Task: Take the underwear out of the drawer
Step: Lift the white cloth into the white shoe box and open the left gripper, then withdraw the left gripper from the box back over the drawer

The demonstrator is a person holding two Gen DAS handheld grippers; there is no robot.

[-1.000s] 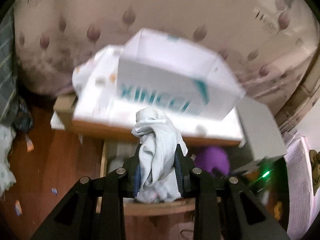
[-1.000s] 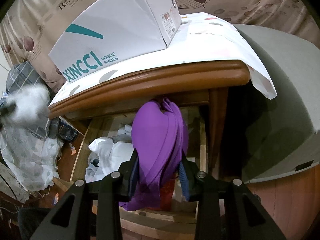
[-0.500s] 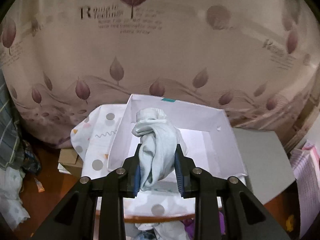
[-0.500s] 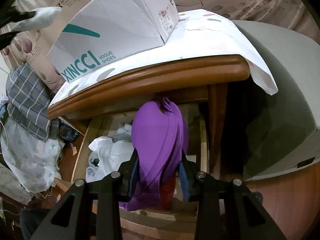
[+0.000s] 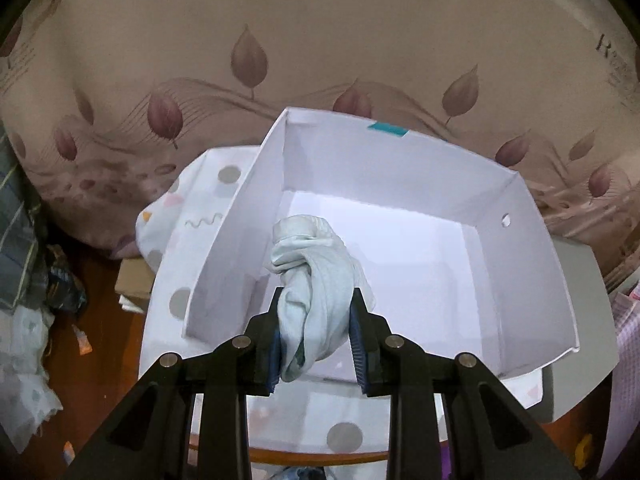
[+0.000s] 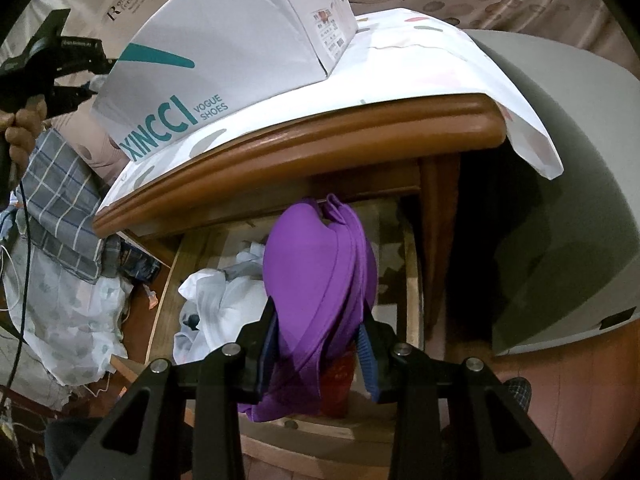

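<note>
Underwear sits in both grips: my left gripper (image 5: 316, 336) fingers clamp a pale bundle (image 5: 316, 280) over the open shoebox (image 5: 532, 264) on the desk (image 6: 304, 152), while my right gripper (image 6: 318, 344) pinches a purple pair (image 6: 320, 272) above the drawer (image 6: 412, 280). Next, I'd lower and release the pale one into the box.

A wooden nightstand (image 6: 312, 140) carries a white spotted cloth (image 6: 432, 60) draped over its top, hanging past the edge at three o'clock. Directly on the cloth sits an open white shoebox (image 5: 400, 208), lettered XINCCI on its side, set toward nine o'clock, its inside bare white
</note>
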